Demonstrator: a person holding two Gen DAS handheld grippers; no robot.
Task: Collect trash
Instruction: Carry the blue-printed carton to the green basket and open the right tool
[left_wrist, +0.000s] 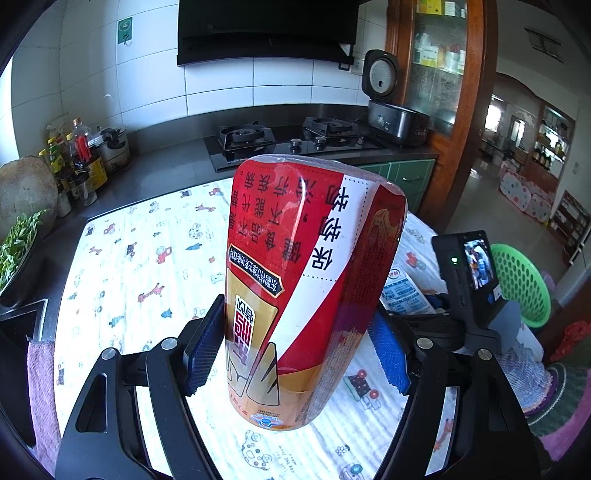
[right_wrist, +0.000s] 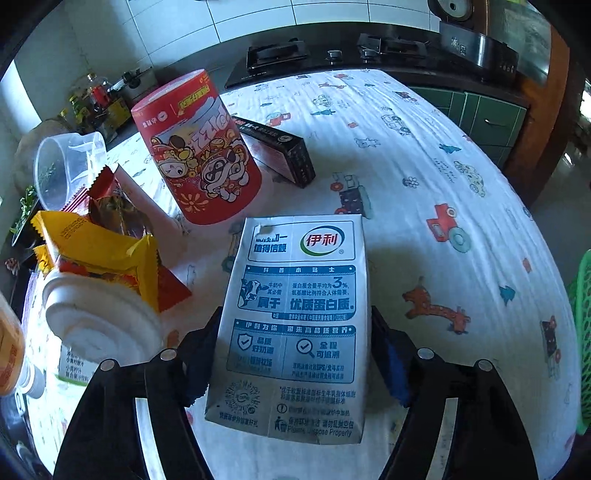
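Observation:
My left gripper (left_wrist: 297, 354) is shut on a tall red and gold box (left_wrist: 310, 266) wrapped in clear film. Its blue pads (left_wrist: 201, 350) press on both sides, and the box stands up above the printed tablecloth (left_wrist: 140, 266). In the right wrist view a flattened blue and white milk carton (right_wrist: 295, 314) lies on the cloth. My right gripper (right_wrist: 295, 354) is shut on it, a finger against each long edge. The same carton (left_wrist: 404, 291) shows past the box in the left wrist view, beside the right gripper's camera body (left_wrist: 469, 273).
A red printed tub (right_wrist: 199, 147), a black box (right_wrist: 280, 151), yellow and red wrappers (right_wrist: 99, 251), a white lidded bowl (right_wrist: 99, 317) and a clear cup (right_wrist: 62, 166) crowd the table's left. A green basket (left_wrist: 521, 284) stands off the right edge. Stove (left_wrist: 288, 140) behind.

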